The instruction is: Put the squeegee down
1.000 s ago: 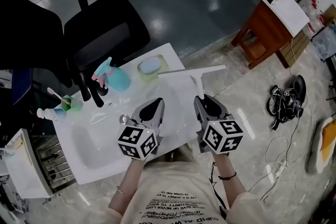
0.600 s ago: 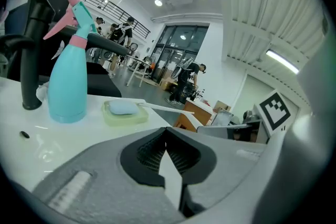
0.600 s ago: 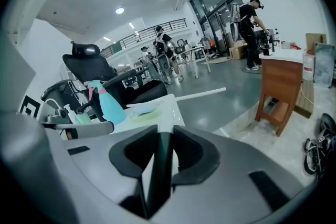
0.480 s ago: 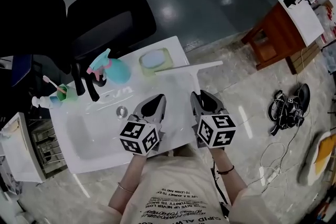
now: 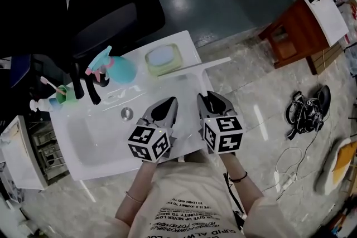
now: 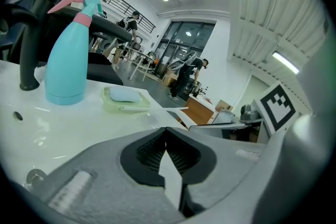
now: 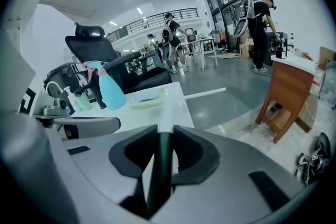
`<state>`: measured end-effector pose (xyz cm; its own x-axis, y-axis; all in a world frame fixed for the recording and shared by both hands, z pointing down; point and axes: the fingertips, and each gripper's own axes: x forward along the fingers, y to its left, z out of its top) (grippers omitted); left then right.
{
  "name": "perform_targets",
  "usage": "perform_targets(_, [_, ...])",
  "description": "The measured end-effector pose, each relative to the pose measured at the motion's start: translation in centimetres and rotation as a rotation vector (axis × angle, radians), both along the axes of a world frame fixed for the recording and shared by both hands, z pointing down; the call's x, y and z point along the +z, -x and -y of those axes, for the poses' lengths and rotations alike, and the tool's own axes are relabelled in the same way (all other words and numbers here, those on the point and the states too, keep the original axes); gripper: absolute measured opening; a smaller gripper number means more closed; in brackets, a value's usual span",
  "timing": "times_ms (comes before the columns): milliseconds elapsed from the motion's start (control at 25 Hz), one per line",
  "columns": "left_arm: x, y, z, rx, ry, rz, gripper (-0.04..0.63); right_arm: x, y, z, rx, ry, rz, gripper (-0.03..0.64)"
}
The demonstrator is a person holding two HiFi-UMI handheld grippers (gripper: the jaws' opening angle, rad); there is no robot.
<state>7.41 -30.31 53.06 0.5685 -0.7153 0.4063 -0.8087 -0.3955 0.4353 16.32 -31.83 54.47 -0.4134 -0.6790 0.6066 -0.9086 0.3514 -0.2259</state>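
The squeegee's white blade stretches across the counter's far right corner, low over the white sink counter; whether it touches I cannot tell. Its handle runs back between the jaws of my right gripper, which is shut on it. In the right gripper view the blade juts out past the counter's edge. My left gripper hangs beside it over the basin's right side, shut with nothing in it. The left gripper view shows the blade ahead and the right gripper at the right.
A teal spray bottle, green soap dish, black faucet and green cup with a toothbrush line the counter's back. A black office chair stands behind, a wooden table at right, cables on the floor.
Both grippers have sunk towards the counter, and the squeegee blade has come down with the right one. Neither gripper's jaws have changed.
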Motion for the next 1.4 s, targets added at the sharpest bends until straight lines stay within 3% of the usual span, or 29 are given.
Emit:
perform_targets(440, [0.4,-0.3,-0.1,0.008,0.011,-0.006,0.023,1.2,0.2,-0.2,-0.011,0.086,-0.064,0.097])
perform_targets(720, [0.3,-0.2,-0.1,0.010,0.012,-0.009,0.023,1.2,0.2,-0.2,0.001,0.102,-0.053,0.098])
perform_targets(1120, [-0.2,-0.1,-0.2,0.018,-0.003,-0.013,0.023,1.1,0.1,-0.2,0.031,0.100,-0.010,0.135])
perform_targets(1400, [-1.7,-0.4,-0.2,0.040,-0.043,-0.014,0.023,-0.5,0.1,0.0,0.037,0.047,0.033,0.133])
